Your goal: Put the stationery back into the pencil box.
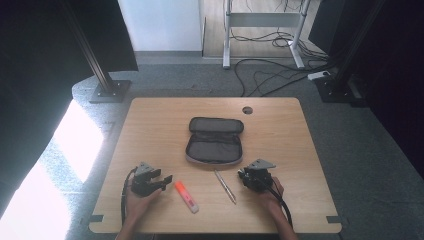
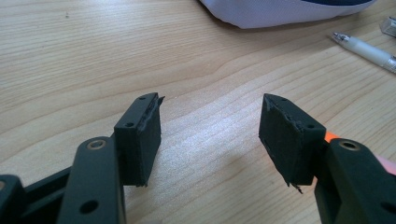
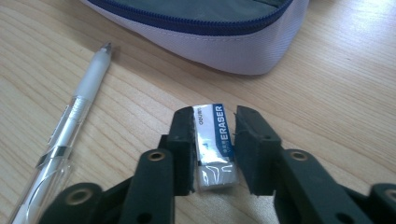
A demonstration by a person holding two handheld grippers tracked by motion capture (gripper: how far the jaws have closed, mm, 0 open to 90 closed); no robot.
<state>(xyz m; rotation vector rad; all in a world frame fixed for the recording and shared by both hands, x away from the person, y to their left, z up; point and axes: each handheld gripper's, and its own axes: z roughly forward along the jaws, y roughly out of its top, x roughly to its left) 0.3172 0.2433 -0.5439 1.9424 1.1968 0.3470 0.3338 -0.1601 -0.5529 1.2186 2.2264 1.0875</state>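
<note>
A person is sitting at a wooden table point(image 1: 150, 115), holding a gripper in each hand. The right gripper point(image 3: 214, 140) is closing its jaws around a small white eraser point(image 3: 214, 144) lying flat on the table, just in front of an open grey pencil case point(image 1: 215, 141). The jaws are flanking the eraser's long sides; whether both are pressing yet is hard to tell. To grip well, the jaws should be squeezing evenly before any lifting.

The left gripper point(image 2: 210, 135) is resting with its jaws wide apart, holding nothing.

The right gripper view is revealing the eraser's printed sleeve and a clear pen point(image 3: 74, 126) beside it. The high view is showing an orange highlighter point(image 1: 186, 196) between the hands.
</note>
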